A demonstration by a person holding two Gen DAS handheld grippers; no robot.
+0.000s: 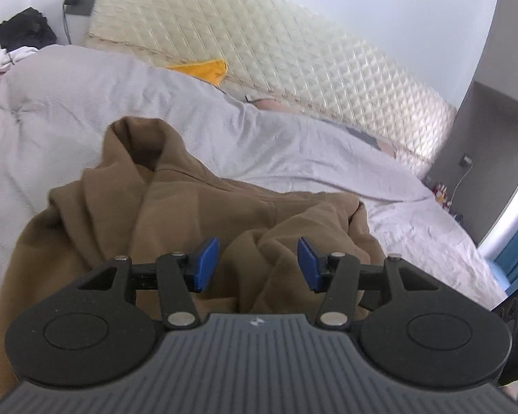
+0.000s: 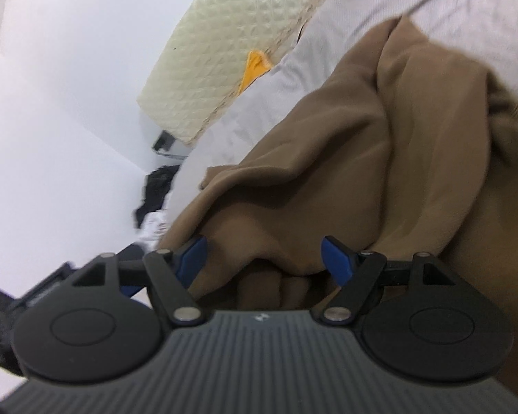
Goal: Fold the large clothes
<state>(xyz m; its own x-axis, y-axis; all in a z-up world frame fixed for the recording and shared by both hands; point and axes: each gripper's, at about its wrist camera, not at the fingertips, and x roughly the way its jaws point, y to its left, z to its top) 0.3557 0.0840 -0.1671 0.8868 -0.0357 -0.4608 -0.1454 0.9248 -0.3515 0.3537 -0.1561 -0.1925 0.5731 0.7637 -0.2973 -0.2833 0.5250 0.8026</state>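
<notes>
Bed: your work surface, its grey duvet (image 1: 86, 110) fills the middle and left of the left wrist view, with the quilted headboard (image 1: 259, 41) across the top.
Garment: the brown garment (image 1: 197, 207) lies crumpled on the duvet, centre and lower left of the frame; its long axis looks to run from the bottom left up toward the centre, though the bunching makes that a guess.
Left gripper (image 1: 258, 264): jaws spread wide, holding nothing; the cloth sits straight ahead and just under your fingertips.
Right gripper (image 2: 264, 258): also spread and empty; a brown fold (image 2: 293, 252) bulges between the blue pads (image 2: 335, 260), so this hand seems nearer to a grip.
Relation: the garment lies forward of both claws.
Yellow cloth (image 1: 203, 69): small, upper centre, well apart.
</notes>
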